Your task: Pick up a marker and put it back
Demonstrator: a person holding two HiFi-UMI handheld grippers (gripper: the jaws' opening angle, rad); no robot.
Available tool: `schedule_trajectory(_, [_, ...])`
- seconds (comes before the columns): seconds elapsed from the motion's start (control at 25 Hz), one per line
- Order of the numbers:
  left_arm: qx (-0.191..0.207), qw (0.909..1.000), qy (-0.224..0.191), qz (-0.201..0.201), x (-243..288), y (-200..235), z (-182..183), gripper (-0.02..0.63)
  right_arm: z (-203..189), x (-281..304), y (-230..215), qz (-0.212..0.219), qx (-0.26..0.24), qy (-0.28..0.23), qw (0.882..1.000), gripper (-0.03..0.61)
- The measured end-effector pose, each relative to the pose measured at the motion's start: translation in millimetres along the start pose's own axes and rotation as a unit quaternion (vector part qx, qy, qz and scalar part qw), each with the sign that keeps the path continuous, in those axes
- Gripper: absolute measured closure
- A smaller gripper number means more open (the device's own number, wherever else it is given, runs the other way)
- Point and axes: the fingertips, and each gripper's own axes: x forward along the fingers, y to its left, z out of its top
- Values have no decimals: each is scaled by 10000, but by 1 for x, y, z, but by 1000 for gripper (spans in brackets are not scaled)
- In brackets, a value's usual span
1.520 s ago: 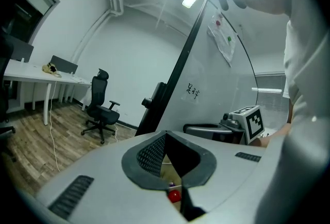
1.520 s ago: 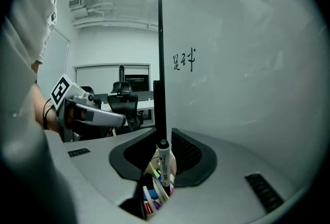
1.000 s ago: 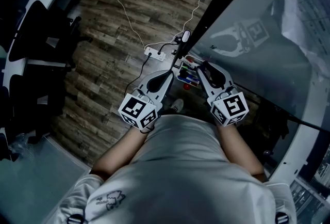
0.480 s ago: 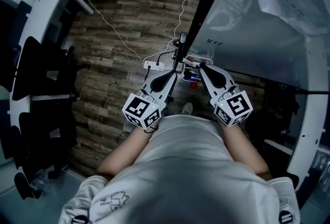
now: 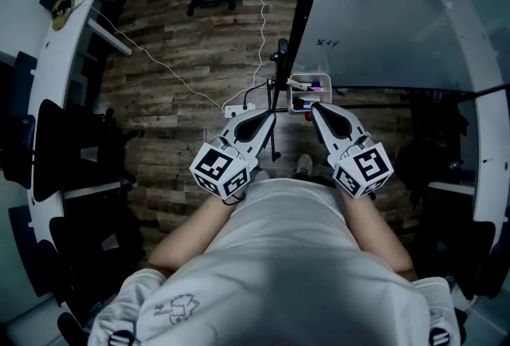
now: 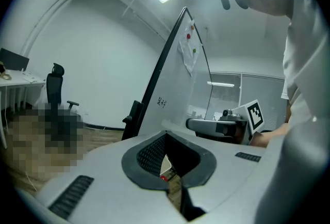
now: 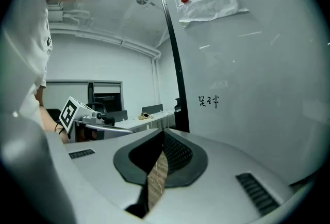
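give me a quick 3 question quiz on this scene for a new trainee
1. True or false: the right gripper is holding a marker.
2. Where is the marker tray? A) on the floor B) at the lower edge of the whiteboard C) on a desk
3. Fill in: the jaws of the left gripper are ____.
Key: 1 false; 2 B; 3 shut
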Motion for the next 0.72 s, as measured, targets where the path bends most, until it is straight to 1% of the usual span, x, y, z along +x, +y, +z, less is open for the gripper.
schedule_trajectory(0.08, [51,9998,47,-162,-7,-6,0,609,0,-7,8,-171,63,-49,9998,568])
schedule_trajectory(0.24, [129,9989,131,-442,-19,-15,-3,609,-2,-17,26,-358,65,-183,9992,568])
schedule_trajectory(0.4, [145,9976,237,-636,-29,-25,-10,609,-6,-31,40,-580,134,-219,9980,568])
schedule_trajectory(0.6, [245,9961,228,-818,-35,-44,-11,609,-6,-51,48,-735,145,-324,9967,568])
schedule_trajectory(0.72, [279,9947,284,-943,-36,-67,-17,609,-6,-69,53,-773,188,-367,9962,568])
